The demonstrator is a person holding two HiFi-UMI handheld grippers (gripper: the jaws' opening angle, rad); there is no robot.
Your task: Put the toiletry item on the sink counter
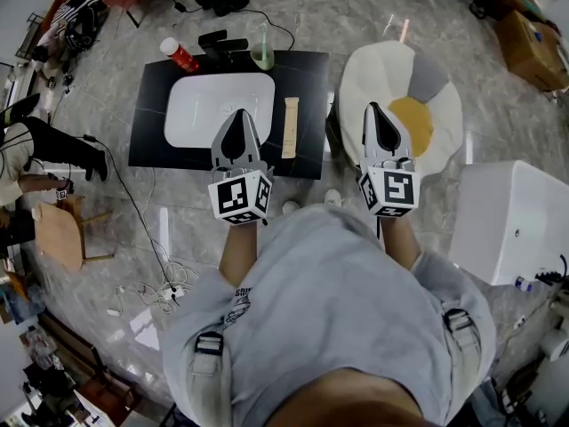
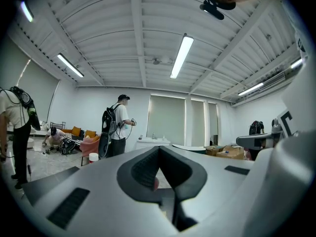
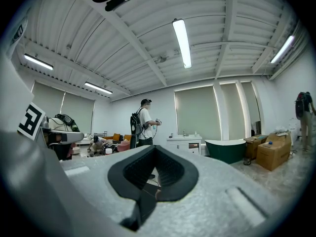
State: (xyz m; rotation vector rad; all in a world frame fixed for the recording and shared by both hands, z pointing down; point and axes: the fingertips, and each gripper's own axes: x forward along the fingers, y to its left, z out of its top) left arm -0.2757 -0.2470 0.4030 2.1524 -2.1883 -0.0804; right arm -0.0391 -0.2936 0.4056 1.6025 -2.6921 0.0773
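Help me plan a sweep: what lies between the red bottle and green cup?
A black object, perhaps a faucet, sits between the red bottle and the green cup; head view.

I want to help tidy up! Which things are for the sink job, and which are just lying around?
For the job: sink counter, tan stick, red bottle, left gripper, right gripper.
Lying about: beanbag, wooden stool, cardboard box.

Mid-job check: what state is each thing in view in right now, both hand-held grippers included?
Left hand-held gripper: jaws shut, empty, over the white basin.
Right hand-held gripper: jaws shut, empty, beside the black sink counter.
Red bottle with white cap: upright, capped, at the counter's far left corner.
Green translucent cup: upright at the counter's back edge.
Beige flat stick-shaped item: lying flat on the counter, right of the basin.
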